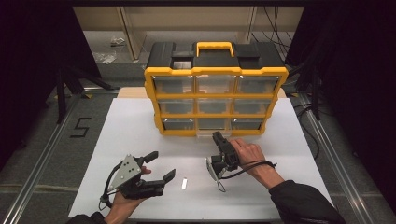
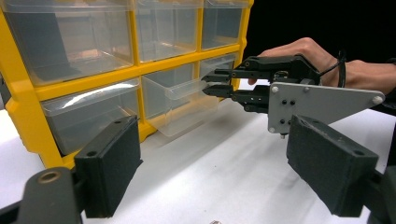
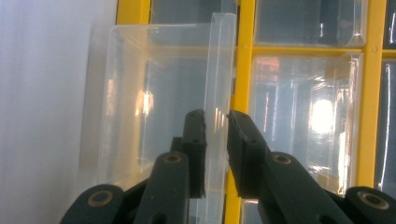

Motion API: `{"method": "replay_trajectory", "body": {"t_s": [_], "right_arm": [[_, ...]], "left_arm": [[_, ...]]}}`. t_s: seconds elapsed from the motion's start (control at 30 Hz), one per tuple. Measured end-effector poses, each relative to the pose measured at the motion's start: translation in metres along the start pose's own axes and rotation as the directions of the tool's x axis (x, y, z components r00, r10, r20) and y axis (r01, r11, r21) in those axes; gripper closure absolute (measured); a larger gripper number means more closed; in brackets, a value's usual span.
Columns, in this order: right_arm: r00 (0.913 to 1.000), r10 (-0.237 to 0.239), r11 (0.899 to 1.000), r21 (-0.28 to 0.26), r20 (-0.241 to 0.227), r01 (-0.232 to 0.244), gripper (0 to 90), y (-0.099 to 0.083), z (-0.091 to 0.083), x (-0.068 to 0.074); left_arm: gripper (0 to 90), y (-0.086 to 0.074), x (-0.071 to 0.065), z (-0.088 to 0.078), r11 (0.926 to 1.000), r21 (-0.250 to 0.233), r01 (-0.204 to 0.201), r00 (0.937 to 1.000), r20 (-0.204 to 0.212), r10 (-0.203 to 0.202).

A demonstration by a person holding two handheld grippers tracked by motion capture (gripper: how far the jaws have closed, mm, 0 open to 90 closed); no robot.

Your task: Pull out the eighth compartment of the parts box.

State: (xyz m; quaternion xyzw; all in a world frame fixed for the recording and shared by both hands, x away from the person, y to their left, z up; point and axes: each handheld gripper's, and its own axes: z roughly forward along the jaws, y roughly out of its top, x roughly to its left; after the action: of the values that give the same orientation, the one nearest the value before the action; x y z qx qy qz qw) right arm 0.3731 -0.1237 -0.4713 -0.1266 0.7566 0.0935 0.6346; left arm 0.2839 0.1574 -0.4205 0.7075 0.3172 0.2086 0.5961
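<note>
Drawer (image 2: pixel 182 105), clear plastic, protrudes from the bottom middle slot of the yellow organizer (image 1: pixel 215 95); no readable label. Left tongs (image 1: pixel 161 164) rest released on the white surface (image 1: pixel 126 130). Right tongs (image 3: pixel 215 122) clench the drawer's front lip.

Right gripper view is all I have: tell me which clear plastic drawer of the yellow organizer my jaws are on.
Observer: It is the clear plastic drawer in the middle of the bottom row of the yellow and black organizer cabinet, seen from the high view.
Operator: Report how far out it is.
Observer: Partly out; in the left gripper view it juts past its neighbours, and the right hand-held gripper is closed on its front lip.
Operator: Say where the other hand-held gripper is.
Observer: The left hand-held gripper is open over the white table, apart from the cabinet.
Operator: Name anything loose near it.
Observer: A small silvery flat piece lies on the table just right of it.
</note>
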Motion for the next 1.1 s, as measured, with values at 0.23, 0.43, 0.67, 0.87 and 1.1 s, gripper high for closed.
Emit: {"method": "replay_trajectory", "body": {"t_s": [0.23,0.43,0.67,0.87,1.1], "right_arm": [[1.0,-0.001,1.0,-0.006,-0.001,0.001,78.2,0.0,-0.002,0.0],[1.0,-0.002,1.0,-0.008,-0.002,0.002,78.2,0.0,-0.004,0.001],[1.0,-0.004,1.0,-0.015,0.0,0.004,78.2,-0.001,-0.007,0.001],[1.0,-0.004,1.0,-0.019,-0.003,0.004,78.2,0.0,-0.009,0.001],[1.0,-0.008,1.0,-0.026,-0.004,0.008,78.2,0.001,-0.013,0.002]], "left_arm": [[17.3,0.0,0.0,0.0,1.0,0.0,0.0,1.0,0.0,0.0],[17.3,0.0,0.0,0.0,1.0,0.0,-0.001,1.0,-0.001,0.001],[17.3,0.0,0.0,0.0,1.0,0.0,0.0,1.0,-0.001,0.0],[17.3,0.0,0.0,0.0,1.0,0.0,0.0,1.0,-0.002,0.0],[17.3,0.0,0.0,0.0,1.0,0.0,0.0,1.0,-0.002,0.0]]}}
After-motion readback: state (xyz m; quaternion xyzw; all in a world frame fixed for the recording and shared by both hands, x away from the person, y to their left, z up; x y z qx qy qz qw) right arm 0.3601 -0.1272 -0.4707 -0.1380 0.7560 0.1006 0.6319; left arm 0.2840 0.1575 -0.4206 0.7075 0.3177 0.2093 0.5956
